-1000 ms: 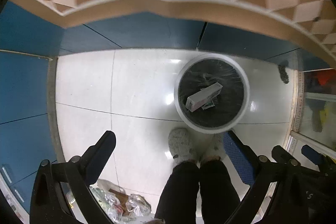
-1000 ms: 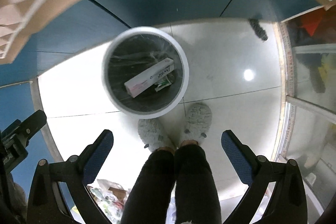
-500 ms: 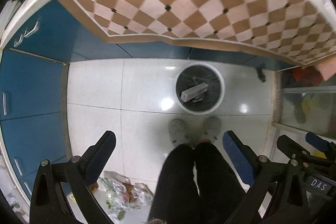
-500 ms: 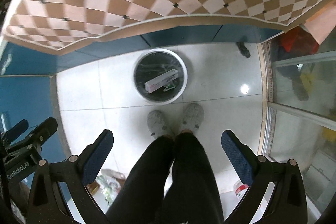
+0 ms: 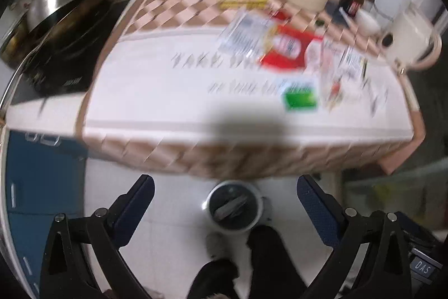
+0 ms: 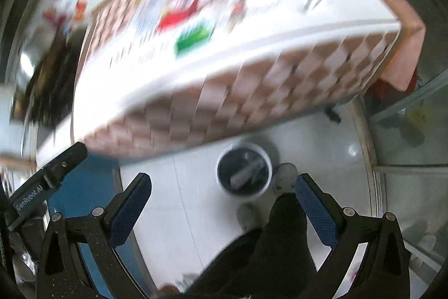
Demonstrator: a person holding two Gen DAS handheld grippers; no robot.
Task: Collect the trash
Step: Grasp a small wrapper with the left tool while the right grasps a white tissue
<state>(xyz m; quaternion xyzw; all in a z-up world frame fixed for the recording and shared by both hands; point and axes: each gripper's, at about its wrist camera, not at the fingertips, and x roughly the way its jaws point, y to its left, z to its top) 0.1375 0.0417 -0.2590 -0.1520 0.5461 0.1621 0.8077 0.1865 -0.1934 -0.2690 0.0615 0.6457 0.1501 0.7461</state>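
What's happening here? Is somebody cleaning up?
Yes. A person holds a gripper in each hand, picking up trash. Right now the left gripper and the right gripper are both open and empty. A bin on the floor by the person's feet already has a box in it. Up on the table, blurry wrappers are left: a red one and a green one. Those probably go in next.

The bin point(image 5: 233, 208) stands on the floor point(image 5: 173, 203) just before the counter point(image 5: 196, 91), a box inside it. Packets point(image 5: 282, 46) lie on the counter's right half, with the wok point(image 5: 56, 18) at its left end.
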